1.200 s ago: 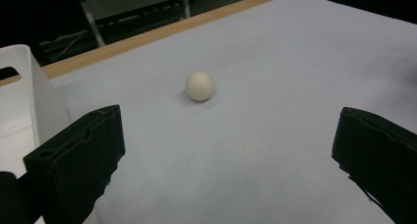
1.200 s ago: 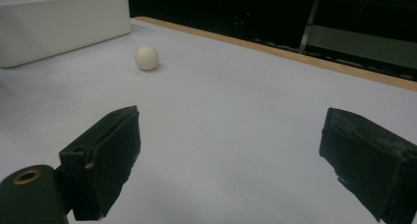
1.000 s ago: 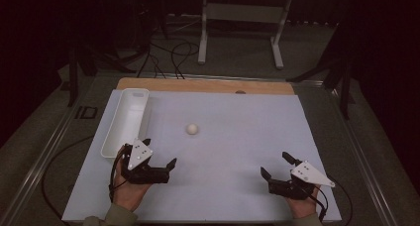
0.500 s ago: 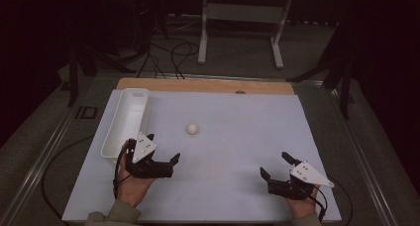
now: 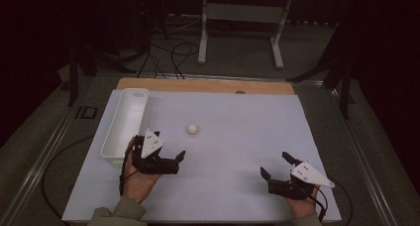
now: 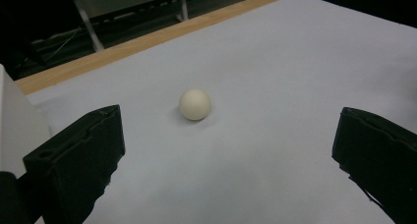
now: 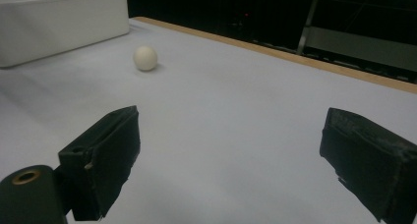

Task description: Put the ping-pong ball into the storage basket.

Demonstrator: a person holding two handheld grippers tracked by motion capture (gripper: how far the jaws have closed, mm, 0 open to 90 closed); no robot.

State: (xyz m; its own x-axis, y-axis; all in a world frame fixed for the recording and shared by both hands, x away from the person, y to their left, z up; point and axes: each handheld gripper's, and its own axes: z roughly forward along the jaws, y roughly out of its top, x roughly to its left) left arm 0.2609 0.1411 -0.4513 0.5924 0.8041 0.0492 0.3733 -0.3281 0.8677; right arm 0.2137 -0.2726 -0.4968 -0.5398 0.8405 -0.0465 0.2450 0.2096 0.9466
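Observation:
A small white ball [image 5: 192,129] rests on the white sheet [image 5: 233,137] left of the middle. My left gripper [image 5: 166,145] is open just short of it, jaws spread wide and aimed at it. In the left gripper view the ball [image 6: 195,104] lies ahead between the spread jaws of that gripper [image 6: 230,130], with bare sheet still between. My right gripper [image 5: 274,163] stands open near the front right, nothing in it. In the right gripper view the ball [image 7: 145,58] is far off to the upper left of the open gripper [image 7: 231,116].
A long white tray [image 5: 124,127] lies along the sheet's left edge, close beside my left hand, and its wall [image 7: 59,22] shows beyond the ball. A wooden strip [image 5: 208,85] runs along the far edge. Cables and a metal stand [image 5: 242,18] are on the floor behind.
My left gripper has moved forward and slightly right toward the ball. The right gripper and the ball have stayed put.

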